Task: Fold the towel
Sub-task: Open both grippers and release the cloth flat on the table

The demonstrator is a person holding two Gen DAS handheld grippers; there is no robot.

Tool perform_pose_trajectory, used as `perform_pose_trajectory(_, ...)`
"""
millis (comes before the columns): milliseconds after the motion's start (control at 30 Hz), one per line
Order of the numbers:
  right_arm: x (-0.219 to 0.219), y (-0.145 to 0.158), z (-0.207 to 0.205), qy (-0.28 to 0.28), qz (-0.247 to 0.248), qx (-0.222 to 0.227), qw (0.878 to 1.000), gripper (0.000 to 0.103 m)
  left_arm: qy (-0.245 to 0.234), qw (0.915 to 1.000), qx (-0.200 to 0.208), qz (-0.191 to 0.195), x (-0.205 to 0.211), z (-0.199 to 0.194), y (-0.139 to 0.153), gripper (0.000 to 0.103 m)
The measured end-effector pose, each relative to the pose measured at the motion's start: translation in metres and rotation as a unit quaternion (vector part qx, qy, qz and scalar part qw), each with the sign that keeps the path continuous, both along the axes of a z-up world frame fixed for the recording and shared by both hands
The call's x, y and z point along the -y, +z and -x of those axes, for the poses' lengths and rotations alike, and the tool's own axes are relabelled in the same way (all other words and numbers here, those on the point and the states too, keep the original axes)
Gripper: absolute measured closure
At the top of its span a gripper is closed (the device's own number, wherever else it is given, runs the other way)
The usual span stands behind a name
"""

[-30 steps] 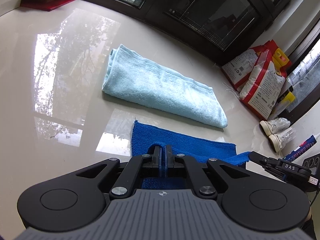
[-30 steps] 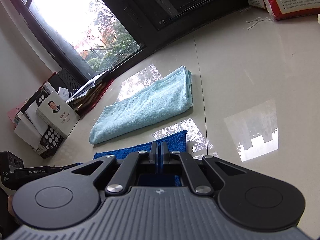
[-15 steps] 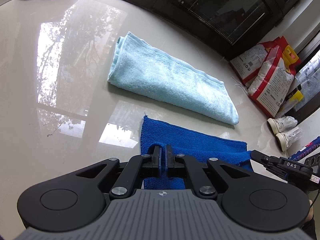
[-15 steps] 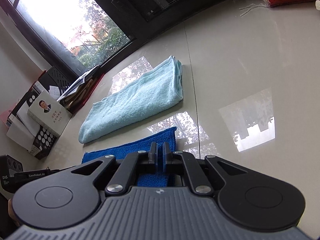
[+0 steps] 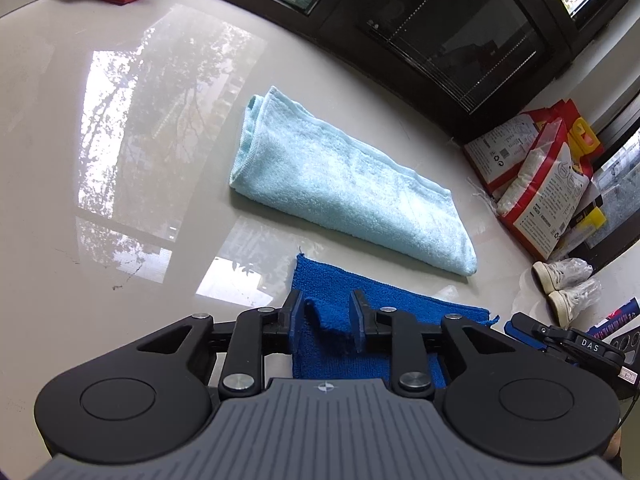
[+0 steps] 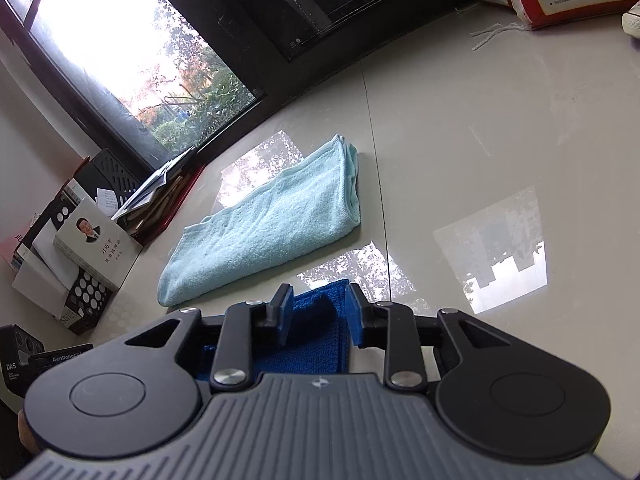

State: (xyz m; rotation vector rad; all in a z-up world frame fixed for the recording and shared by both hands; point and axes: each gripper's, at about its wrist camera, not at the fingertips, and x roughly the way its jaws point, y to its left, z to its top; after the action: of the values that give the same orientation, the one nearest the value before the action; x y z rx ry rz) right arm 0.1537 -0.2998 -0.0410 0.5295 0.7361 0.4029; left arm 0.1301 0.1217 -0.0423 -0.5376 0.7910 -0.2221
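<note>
Both jaw pairs have just been opening: the left hand-held gripper (image 5: 326,322) and right hand-held gripper (image 6: 316,312) each stand parted, a raised pinch of the blue towel (image 5: 384,312) loose between them, unclamped. That towel lies folded on the floor (image 5: 160,160) directly under both, long axis crosswise, equally near each hand. Beyond it lies the folded light-blue towel (image 5: 340,188).

Both wrist cameras look down, close, sharing the blue towel (image 5: 340,316).

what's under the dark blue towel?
The glossy floor runs under the dark blue towel, which lies folded. Whatever lies between its layers is covered; the gripper body hides its near part.
</note>
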Motion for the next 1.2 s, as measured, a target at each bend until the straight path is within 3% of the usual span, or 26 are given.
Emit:
perform_pose_trajectory(300,-0.003,0.008,0.01,0.018,0.023,0.019,0.999,0.072,-0.046,0.9983,0.024,-0.027,0.024,0.012,0.017,0.075)
perform_pose_trajectory(500,-0.011,0.012,0.018,0.033,0.038,0.029,0.998,0.071,-0.068,0.9951,0.027,-0.066,0.041,0.018,0.017,0.074)
perform_pose_trajectory(700,-0.016,0.016,0.028,0.048,0.047,0.034,0.997,0.064,-0.08,0.9943,0.029,-0.063,0.047,0.027,0.014,0.071)
perform_pose_trajectory(900,-0.019,0.018,0.045,0.067,0.059,0.045,0.995,0.062,-0.092,0.9911,0.033,-0.091,0.051,0.048,0.013,0.071)
perform_pose_trajectory(1200,-0.009,0.014,0.067,0.079,0.055,0.032,0.995,0.061,-0.079,0.9927,0.03,-0.086,0.036,0.075,0.013,0.071)
